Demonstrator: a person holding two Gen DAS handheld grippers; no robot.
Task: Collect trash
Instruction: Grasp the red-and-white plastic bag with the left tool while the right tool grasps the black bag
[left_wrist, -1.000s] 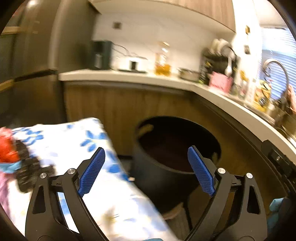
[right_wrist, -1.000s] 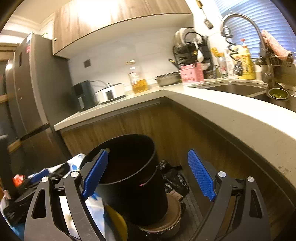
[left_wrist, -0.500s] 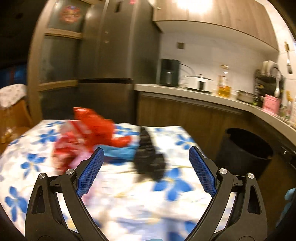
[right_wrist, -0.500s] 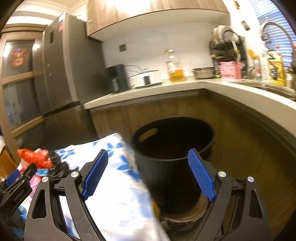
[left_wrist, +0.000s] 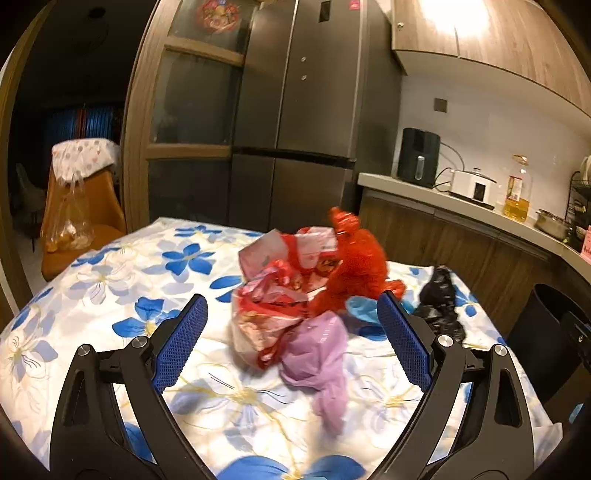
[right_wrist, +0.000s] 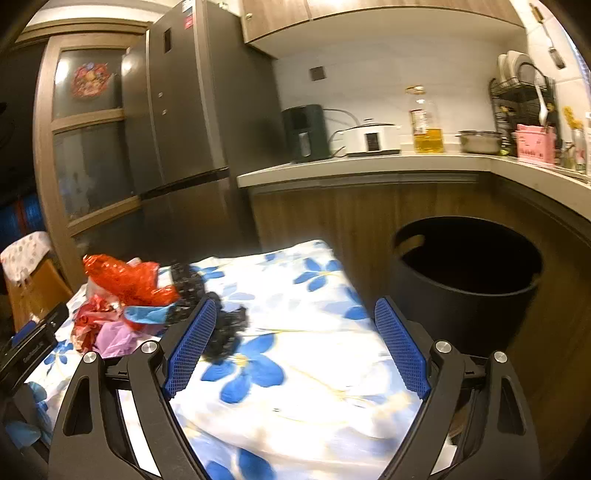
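Note:
A heap of trash lies on a table with a white, blue-flowered cloth (left_wrist: 110, 273): a red plastic bag (left_wrist: 356, 269), a red-and-pink wrapper (left_wrist: 269, 306), a lilac bag (left_wrist: 321, 354), a blue scrap (left_wrist: 364, 308) and a black bag (left_wrist: 439, 302). My left gripper (left_wrist: 291, 341) stands open just in front of the heap, nothing between its pads. In the right wrist view the red plastic bag (right_wrist: 125, 278) and the black bag (right_wrist: 221, 325) lie left of my open right gripper (right_wrist: 295, 347), which hangs over bare flowered cloth (right_wrist: 295, 369). A black bin (right_wrist: 465, 280) stands right of the table.
A tall grey fridge (left_wrist: 303, 110) stands behind the table. A counter (right_wrist: 369, 164) with an air fryer, a cooker, an oil bottle and a pot runs along the back and right. An orange chair (left_wrist: 77, 218) with a plastic bag stands far left. The black bin (left_wrist: 546, 325) sits below the counter.
Both grippers have swung left, away from the bin and toward the table. The trash heap now sits centred before the left gripper. Both jaws have stayed wide.

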